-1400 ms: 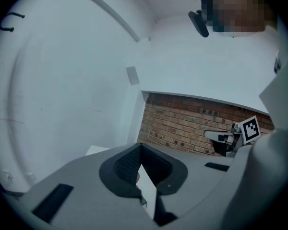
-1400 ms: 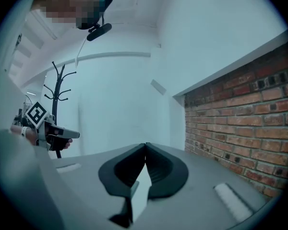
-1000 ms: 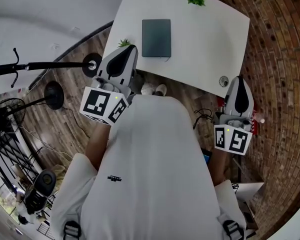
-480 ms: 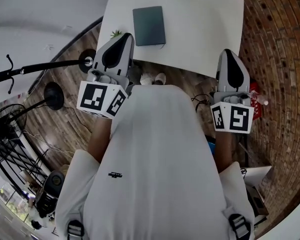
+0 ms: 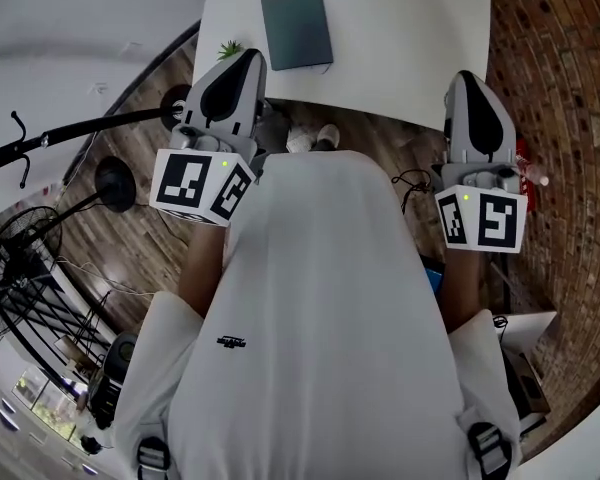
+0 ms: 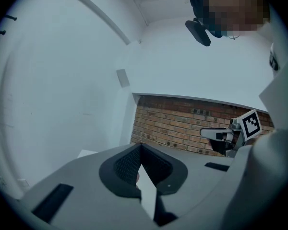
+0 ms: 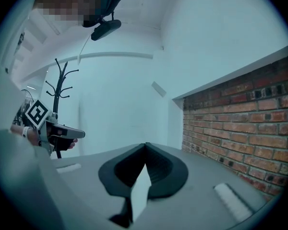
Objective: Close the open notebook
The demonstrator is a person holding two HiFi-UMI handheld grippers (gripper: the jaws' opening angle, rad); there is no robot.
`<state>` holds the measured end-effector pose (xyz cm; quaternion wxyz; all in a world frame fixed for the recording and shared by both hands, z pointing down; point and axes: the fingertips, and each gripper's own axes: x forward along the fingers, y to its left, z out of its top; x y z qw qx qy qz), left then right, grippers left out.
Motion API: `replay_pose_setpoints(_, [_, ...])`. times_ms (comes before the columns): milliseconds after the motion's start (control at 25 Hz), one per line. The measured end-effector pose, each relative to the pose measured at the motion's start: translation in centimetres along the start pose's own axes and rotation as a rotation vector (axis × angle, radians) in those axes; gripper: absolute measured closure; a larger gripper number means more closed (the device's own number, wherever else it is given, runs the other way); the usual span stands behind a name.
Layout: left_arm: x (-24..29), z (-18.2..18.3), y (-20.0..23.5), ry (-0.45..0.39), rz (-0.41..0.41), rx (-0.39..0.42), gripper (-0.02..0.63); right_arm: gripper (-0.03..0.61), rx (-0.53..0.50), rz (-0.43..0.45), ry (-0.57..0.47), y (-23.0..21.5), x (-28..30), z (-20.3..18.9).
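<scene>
- The notebook [image 5: 297, 30] lies flat on the white table [image 5: 410, 38], near its front left part. Its dark grey-green cover is up and it is already shut.
- A small green plant [image 5: 229, 48] shows at the table's left edge, just beside the notebook's near corner.
- The person stands at the table in a white shirt [image 5: 320, 308], holding one gripper at each side of the body.
- The left gripper [image 5: 240, 68] points toward the table edge below the notebook and is apart from the book. Its two jaws meet at the tip, with nothing between them.
- The right gripper [image 5: 469, 88] is off the table's front right side, well apart from the notebook. Its jaws are also pressed together and empty.
- Each gripper carries a cube with black-and-white square markers at its back end, the left cube [image 5: 200, 186] and the right cube [image 5: 480, 220].
- Both gripper views look out level across the room, at pale walls and a brick wall [image 7: 240, 123]. Neither view shows the notebook.
- A pair of light shoes [image 5: 310, 140] shows on the wooden floor [image 5: 130, 238] under the table's edge.
- A black coat stand [image 7: 59, 87] stands off to the person's left.
</scene>
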<state>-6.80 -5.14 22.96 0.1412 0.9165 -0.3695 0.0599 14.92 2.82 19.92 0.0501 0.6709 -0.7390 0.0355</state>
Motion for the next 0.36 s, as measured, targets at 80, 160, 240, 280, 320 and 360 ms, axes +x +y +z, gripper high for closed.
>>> replay_pose_setpoints(80, [-0.03, -0.12, -0.01, 0.000, 0.001, -0.002, 0.611, 0.583, -0.006, 0.001, -0.005, 0.19, -0.05, 0.16])
replay_pose_setpoints(160, [0.00, -0.31, -0.21, 0.001, 0.000, -0.004, 0.611, 0.583, -0.010, 0.006, -0.004, 0.41, -0.19, 0.08])
replay_pose_setpoints(240, [0.07, -0.49, -0.50, 0.003, -0.004, -0.006, 0.611, 0.583, -0.010, 0.009, -0.001, 0.55, -0.38, -0.11])
replay_pose_setpoints(280, [0.08, -0.57, -0.64, 0.004, -0.006, -0.007, 0.611, 0.583, -0.010, 0.009, 0.001, 0.61, -0.49, -0.21])
replay_pose_setpoints(320, [0.09, -0.65, -0.77, 0.004, -0.008, -0.008, 0.611, 0.583, -0.009, 0.009, 0.003, 0.66, -0.60, -0.30])
replay_pose_setpoints(360, [0.08, -0.72, -0.90, 0.005, -0.010, -0.009, 0.611, 0.583, -0.008, 0.009, 0.005, 0.71, -0.71, -0.39])
